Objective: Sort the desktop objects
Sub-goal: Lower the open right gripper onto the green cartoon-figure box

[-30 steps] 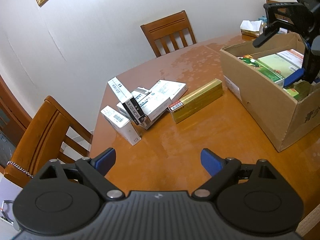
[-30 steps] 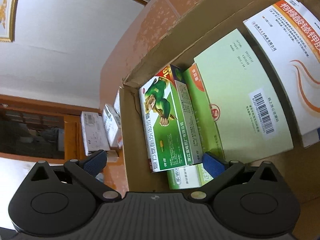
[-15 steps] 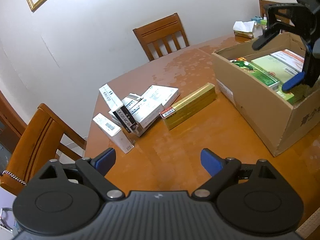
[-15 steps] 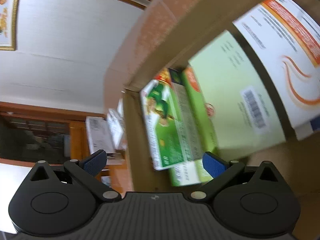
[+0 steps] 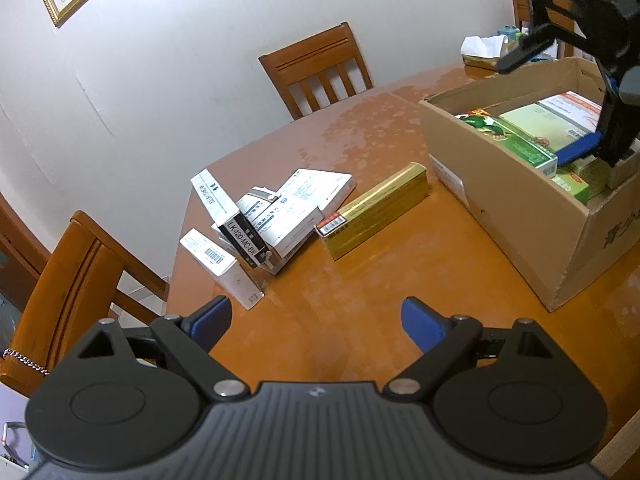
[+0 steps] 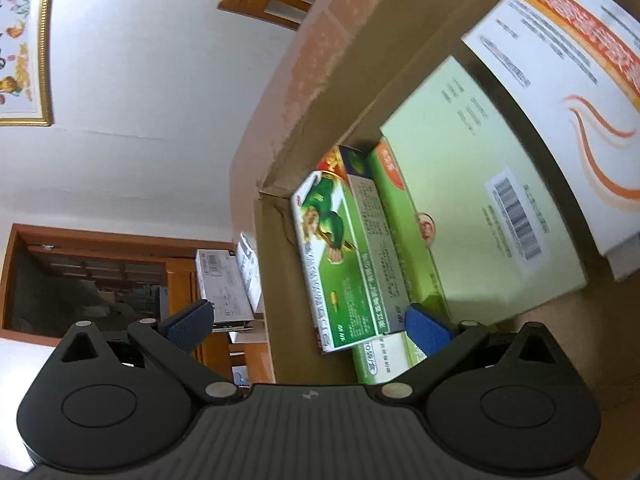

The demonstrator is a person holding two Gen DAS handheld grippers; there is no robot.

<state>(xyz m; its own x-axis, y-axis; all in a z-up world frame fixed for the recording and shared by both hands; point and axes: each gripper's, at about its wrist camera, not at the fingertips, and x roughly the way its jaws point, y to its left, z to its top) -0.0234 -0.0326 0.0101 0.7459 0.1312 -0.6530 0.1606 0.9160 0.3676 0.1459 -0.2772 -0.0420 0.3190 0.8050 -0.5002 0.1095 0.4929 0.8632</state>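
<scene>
Wooden table (image 5: pixel 400 280): cardboard box (image 5: pixel 500 216) half filled. Right gripper (image 6: pixel 308 322) wide open, empty, over it; left gripper (image 5: pixel 316 320) same. Next: approach gold box (image 5: pixel 376 210) square, grip across narrow side.

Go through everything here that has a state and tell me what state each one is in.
left gripper: open, empty
right gripper: open, empty, over the box
cardboard box: open-topped, partly filled
gold box: lying flat on table
white boxes: jumbled pile
green carton: inside box, tilted

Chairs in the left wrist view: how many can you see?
3: one chair behind the table's far edge, one at its left end, and a sliver of a third top right; others may be hidden.
</scene>
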